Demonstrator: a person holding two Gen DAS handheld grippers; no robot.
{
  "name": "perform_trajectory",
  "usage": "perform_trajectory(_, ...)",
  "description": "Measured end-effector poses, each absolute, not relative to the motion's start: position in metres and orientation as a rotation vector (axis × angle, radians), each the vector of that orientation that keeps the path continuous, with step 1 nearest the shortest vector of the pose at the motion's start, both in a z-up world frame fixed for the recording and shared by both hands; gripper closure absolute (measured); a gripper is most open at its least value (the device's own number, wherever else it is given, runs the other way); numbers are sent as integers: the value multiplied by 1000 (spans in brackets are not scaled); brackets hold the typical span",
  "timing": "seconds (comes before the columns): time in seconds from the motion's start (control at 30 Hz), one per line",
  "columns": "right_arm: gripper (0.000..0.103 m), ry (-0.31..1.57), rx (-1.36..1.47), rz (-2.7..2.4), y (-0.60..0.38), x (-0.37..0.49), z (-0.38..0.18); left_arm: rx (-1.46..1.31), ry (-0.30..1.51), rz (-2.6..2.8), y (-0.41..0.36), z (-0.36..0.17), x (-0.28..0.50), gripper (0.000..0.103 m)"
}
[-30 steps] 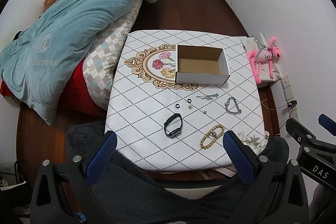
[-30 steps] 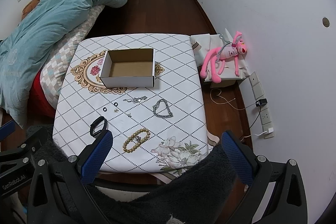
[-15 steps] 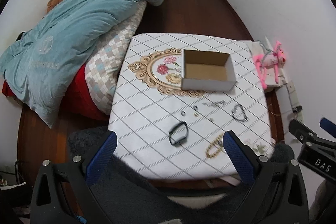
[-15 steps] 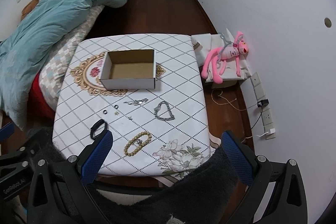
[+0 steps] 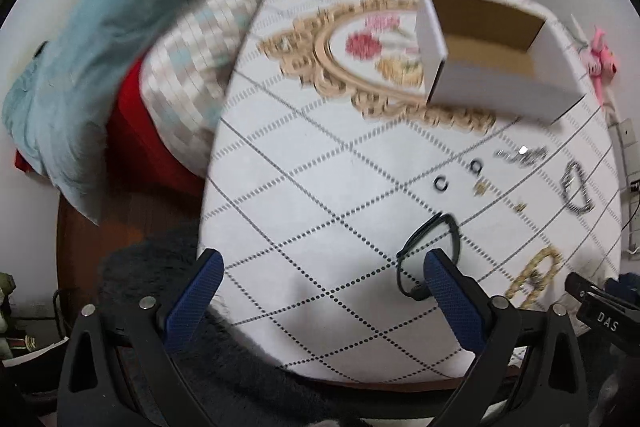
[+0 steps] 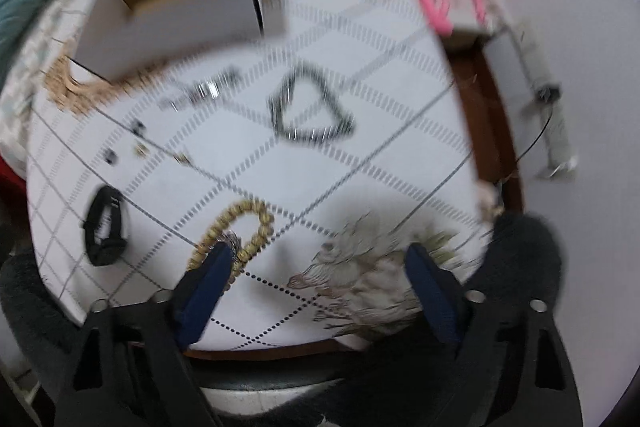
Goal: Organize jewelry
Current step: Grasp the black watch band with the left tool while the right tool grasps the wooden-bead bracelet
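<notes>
**Both grippers down at the table, nothing picked up yet**

Since half a second ago you have brought both grippers down and forward: the table, small and centred in both views then, now fills both, streaked with motion blur.

Your left gripper (image 5: pixel 320 269) is spread wide and holds nothing. Its right-hand finger (image 5: pixel 452 291) overlaps the lower end of the black band (image 5: pixel 430 251), which lies flat in the lower right of the left view with its long axis running from lower left to upper right. I cannot tell whether the finger touches it.

Your right gripper (image 6: pixel 318 267) is also wide open and empty. Its left-hand finger (image 6: pixel 208 277) overlaps the near end of the beaded bracelet (image 6: pixel 240 231), which sits lower centre-left in the right view, its loop stretching up and right.

The open cardboard box (image 5: pixel 496 51) is in the upper right of the left view, well apart from both pieces. The dark chain (image 6: pixel 308 107), the silver piece (image 6: pixel 204 91) and the small rings (image 5: pixel 440 183) lie on the tablecloth (image 5: pixel 320 187) between the box and the grippers.

My judgement: each target sits off to one side of its gripper, not between the fingers. You would need to shift the left gripper rightward to straddle the band, and the right gripper leftward for the bracelet. Closing across the narrow width should be easier than along the length.
</notes>
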State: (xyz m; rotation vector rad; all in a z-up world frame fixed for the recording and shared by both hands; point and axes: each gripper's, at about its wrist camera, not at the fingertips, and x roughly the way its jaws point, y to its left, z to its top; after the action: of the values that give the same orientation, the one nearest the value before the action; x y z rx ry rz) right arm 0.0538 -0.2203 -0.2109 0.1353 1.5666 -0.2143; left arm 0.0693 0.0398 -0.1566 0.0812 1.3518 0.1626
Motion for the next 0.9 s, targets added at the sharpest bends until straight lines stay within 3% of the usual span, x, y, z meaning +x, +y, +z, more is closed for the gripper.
perform_trajectory(0.1,31,1576,240,-217,-222,47,-235,52,1415,133,41,-179,72,21)
perform_trajectory(0.2,41,1555,293,-218,-219,42,-247,12,1446,91,38,-192,75,21)
perform_trajectory(0.3,58,1507,211,-208,-207,44,-244,23,1453,51,30,-199,77,21)
perform_trajectory(0.37,94,1491,159,-191,-205,46,-241,32,1459,18,24,-203,78,21)
perform_trajectory(0.47,94,1497,125,-188,-213,52,-237,49,1480,-8,17,-212,82,23)
perform_trajectory(0.53,93,1521,122,-164,-220,57,-238,61,1496,-25,12,-219,85,38)
perform_trajectory(0.57,93,1536,142,-158,-225,56,-242,65,1504,-31,10,-222,86,41)
perform_trajectory(0.63,92,1551,163,-151,-230,58,-246,78,1514,-38,6,-229,88,65)
perform_trajectory(0.67,92,1553,157,-149,-229,56,-246,75,1516,-44,5,-232,88,68)
perform_trajectory(0.73,89,1545,169,-157,-233,58,-246,62,1514,-62,3,-235,89,86)
perform_trajectory(0.8,87,1539,201,-184,-234,55,-246,63,1499,-67,4,-240,90,94)
perform_trajectory(0.9,88,1530,215,-201,-232,55,-246,71,1481,-62,-1,-242,89,94)
